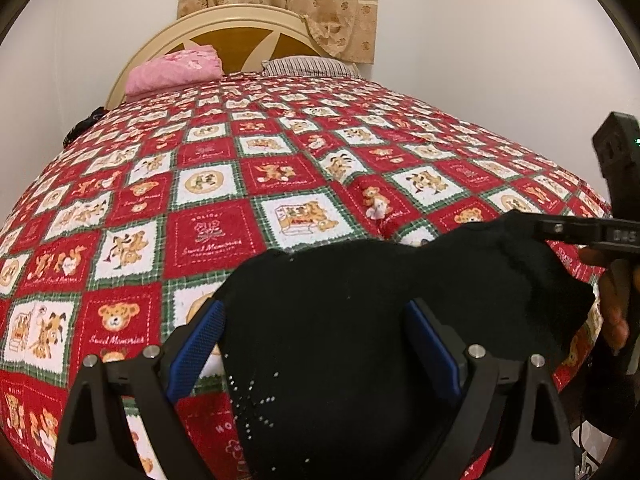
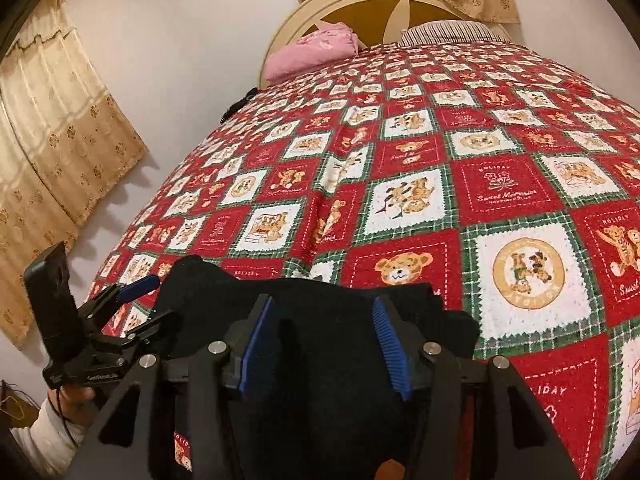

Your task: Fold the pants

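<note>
Black pants (image 1: pixel 360 320) lie bunched at the near edge of the bed, on the red teddy-bear quilt (image 1: pixel 224 200). My left gripper (image 1: pixel 316 316) is open, its blue-padded fingers (image 1: pixel 200 340) on either side of the black fabric. In the right wrist view my right gripper (image 2: pixel 324 312) is also open, its blue pads (image 2: pixel 256 344) standing around a fold of the pants (image 2: pixel 320 380). The right gripper's body shows at the right edge of the left view (image 1: pixel 580 232), over the far corner of the pants. The left gripper shows at the left of the right view (image 2: pixel 136 296).
The quilt (image 2: pixel 480 160) covers the whole bed up to a cream headboard (image 1: pixel 240 28). A pink folded cloth (image 1: pixel 176 68) and a striped pillow (image 1: pixel 312 66) lie at the head. Beige curtains (image 2: pixel 60 140) hang on the white walls. A dark object (image 1: pixel 80 124) lies at the bed's left edge.
</note>
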